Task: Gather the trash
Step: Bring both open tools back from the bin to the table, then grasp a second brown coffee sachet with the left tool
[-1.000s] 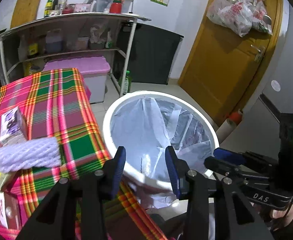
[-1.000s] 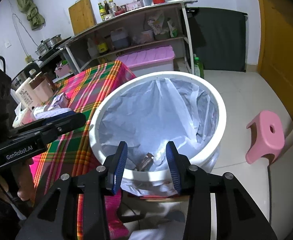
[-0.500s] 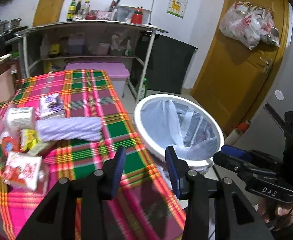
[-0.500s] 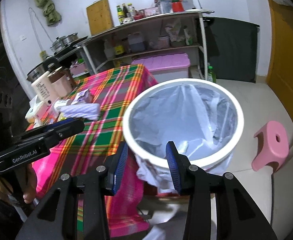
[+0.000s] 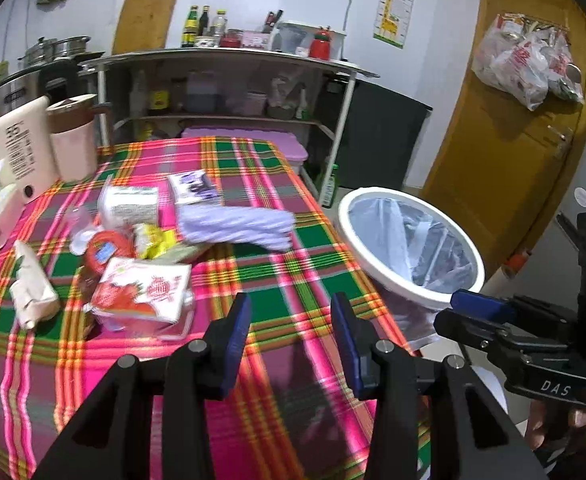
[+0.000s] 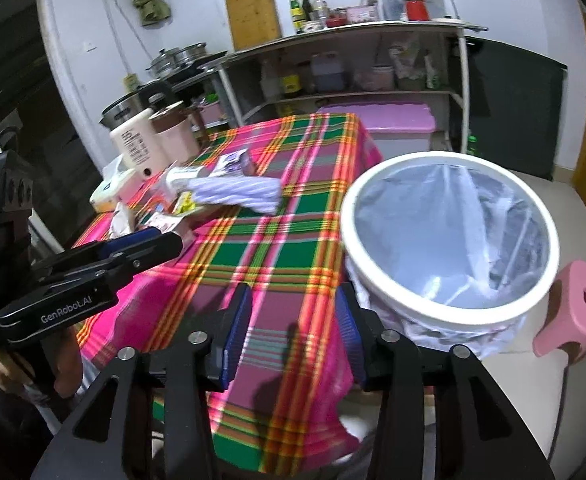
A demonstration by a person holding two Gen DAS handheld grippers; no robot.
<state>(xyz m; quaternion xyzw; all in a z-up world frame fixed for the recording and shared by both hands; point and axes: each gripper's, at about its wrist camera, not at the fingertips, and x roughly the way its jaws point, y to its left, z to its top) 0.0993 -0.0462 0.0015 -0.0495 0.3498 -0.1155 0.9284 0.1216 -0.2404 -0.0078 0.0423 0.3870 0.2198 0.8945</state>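
Trash (image 5: pixel 141 292) sat in a loose pile on the far-left part of the plaid table (image 5: pixel 285 280): red-and-white packet, yellow wrapper (image 5: pixel 155 240), lavender cloth (image 5: pixel 233 226), small cartons. White lined bin (image 6: pixel 449 240) stood just beside the table's right edge. Judging by the pile, most collecting was left. Left gripper (image 5: pixel 289 336) was spread, nothing between the pads. Right gripper (image 6: pixel 291 330) was empty too, jaws opening. Bin bottom was hard to read through the liner; couldn't tell what was in it. Motion blur smeared the labels.
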